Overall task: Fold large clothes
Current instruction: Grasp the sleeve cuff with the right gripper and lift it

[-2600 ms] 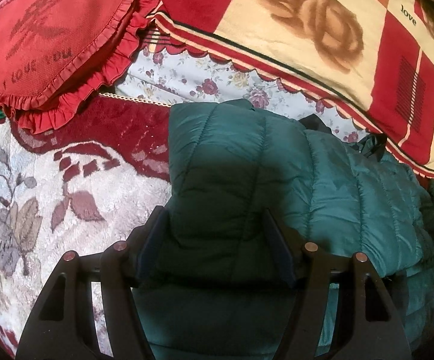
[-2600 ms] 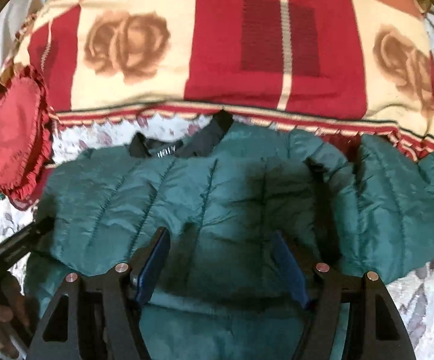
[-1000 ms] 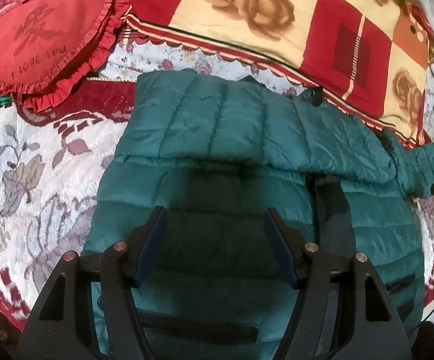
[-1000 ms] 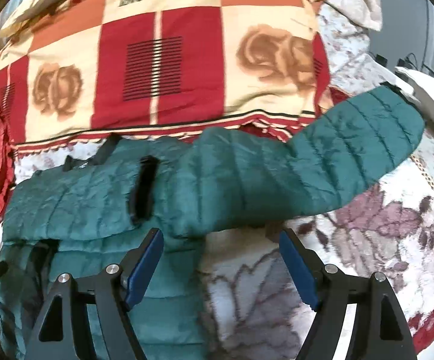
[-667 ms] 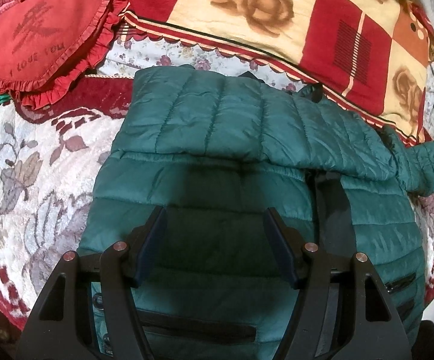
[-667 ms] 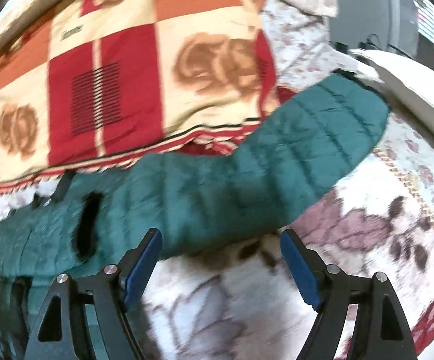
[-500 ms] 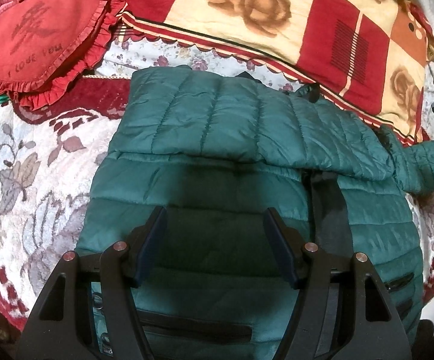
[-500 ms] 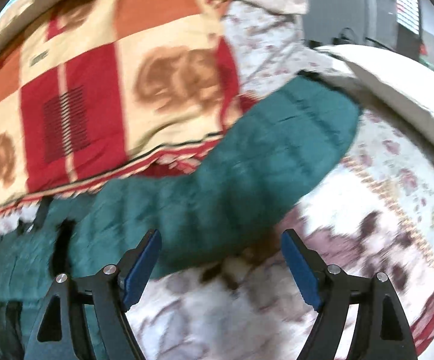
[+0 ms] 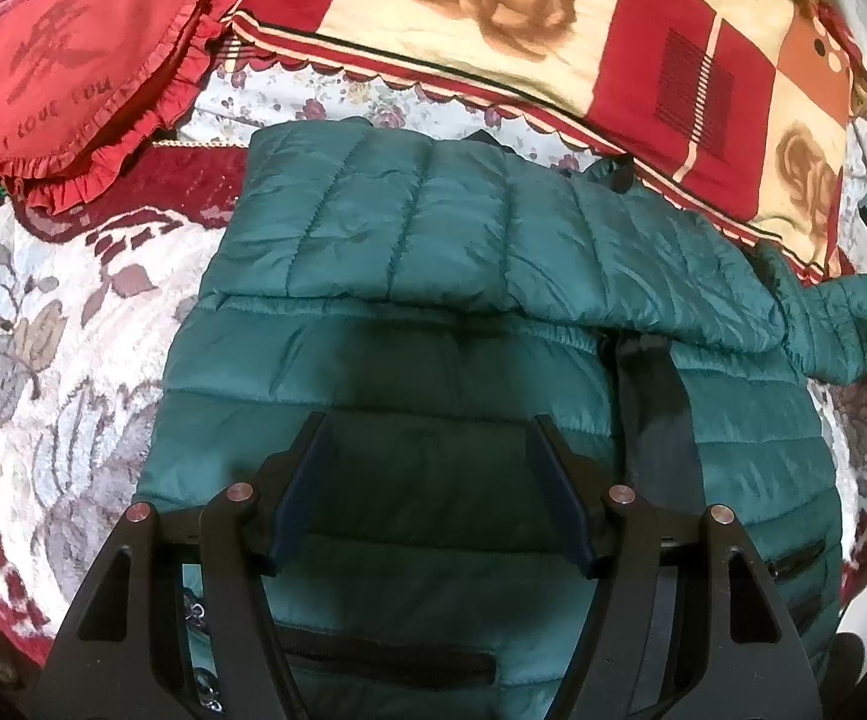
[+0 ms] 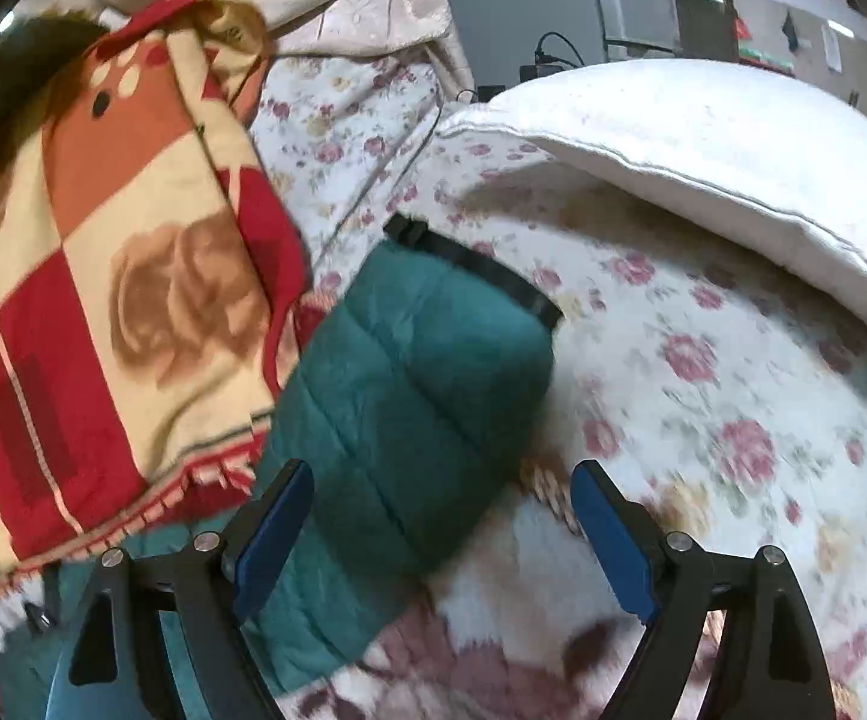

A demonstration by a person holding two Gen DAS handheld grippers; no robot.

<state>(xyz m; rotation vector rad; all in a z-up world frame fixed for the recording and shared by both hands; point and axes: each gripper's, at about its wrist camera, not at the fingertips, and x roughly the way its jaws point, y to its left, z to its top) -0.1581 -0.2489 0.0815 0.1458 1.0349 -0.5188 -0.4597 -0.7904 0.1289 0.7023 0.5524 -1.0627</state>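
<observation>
A green jacket lies flat on the bed, one sleeve folded across its chest. The left gripper hovers wide over its body, holding nothing. The right gripper, also wide and empty, faces the other sleeve, stretched toward a white pillow.

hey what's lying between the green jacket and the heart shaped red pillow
In the left wrist view, only bedding: a strip of dark red blanket separates the green jacket from the heart-shaped pillow. Nothing else lies there.
</observation>
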